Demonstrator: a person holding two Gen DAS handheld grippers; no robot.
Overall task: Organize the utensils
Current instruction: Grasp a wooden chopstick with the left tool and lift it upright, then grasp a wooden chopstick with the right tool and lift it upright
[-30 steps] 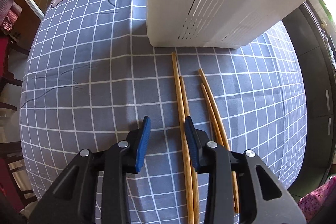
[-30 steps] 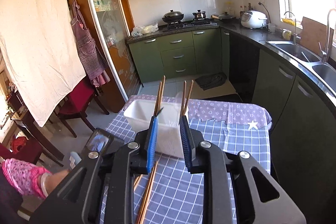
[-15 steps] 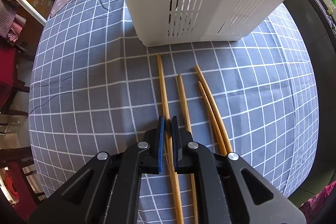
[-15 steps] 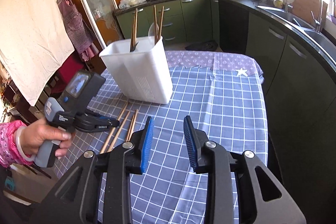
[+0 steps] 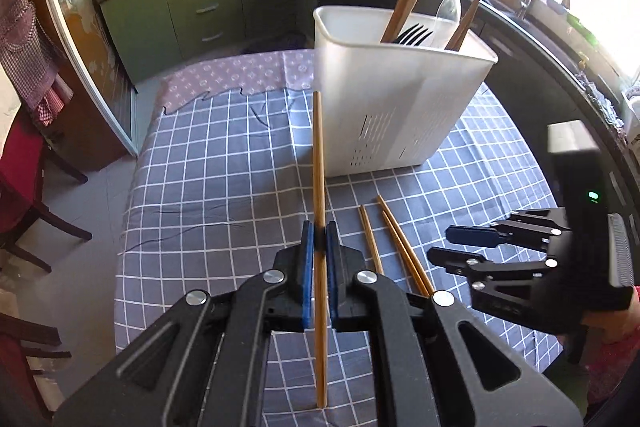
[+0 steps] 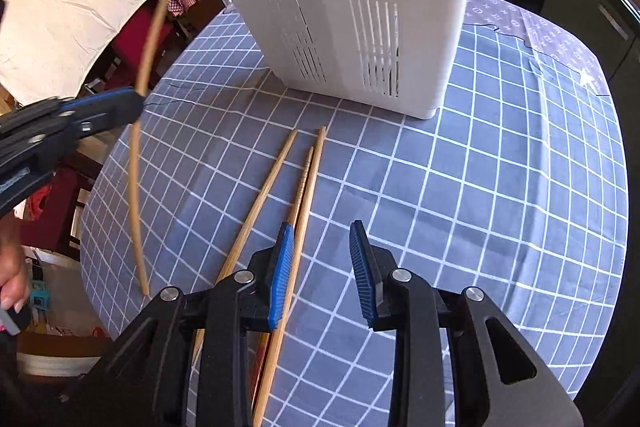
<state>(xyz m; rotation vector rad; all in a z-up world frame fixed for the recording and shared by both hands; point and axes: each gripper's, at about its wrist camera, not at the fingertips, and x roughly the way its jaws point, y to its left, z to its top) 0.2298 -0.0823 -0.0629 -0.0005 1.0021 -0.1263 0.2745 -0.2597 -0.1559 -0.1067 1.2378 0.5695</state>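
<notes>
My left gripper point(image 5: 319, 231) is shut on a wooden chopstick point(image 5: 318, 155) and holds it lifted off the cloth, pointing toward the white utensil holder point(image 5: 400, 99). The holder has chopsticks, a black fork and a white spoon standing in it. Three more chopsticks point(image 5: 400, 247) lie on the checked tablecloth in front of it. My right gripper point(image 6: 322, 247) hovers low over the cloth, jaws closing slightly with nothing between them. The lying chopsticks point(image 6: 304, 187) run just under and left of its left finger. In the right wrist view the left gripper point(image 6: 136, 99) holds the lifted chopstick point(image 6: 136, 187) at the left.
The holder point(image 6: 360, 7) stands at the far middle of the table point(image 5: 200, 187). Red chairs point(image 5: 24, 187) stand off the table's left side. Green kitchen cabinets point(image 5: 200, 7) and a counter with a sink lie beyond.
My left gripper shut on one chopstick and raised it off the cloth. My right gripper dropped from above the holder to just over the three lying chopsticks.
</notes>
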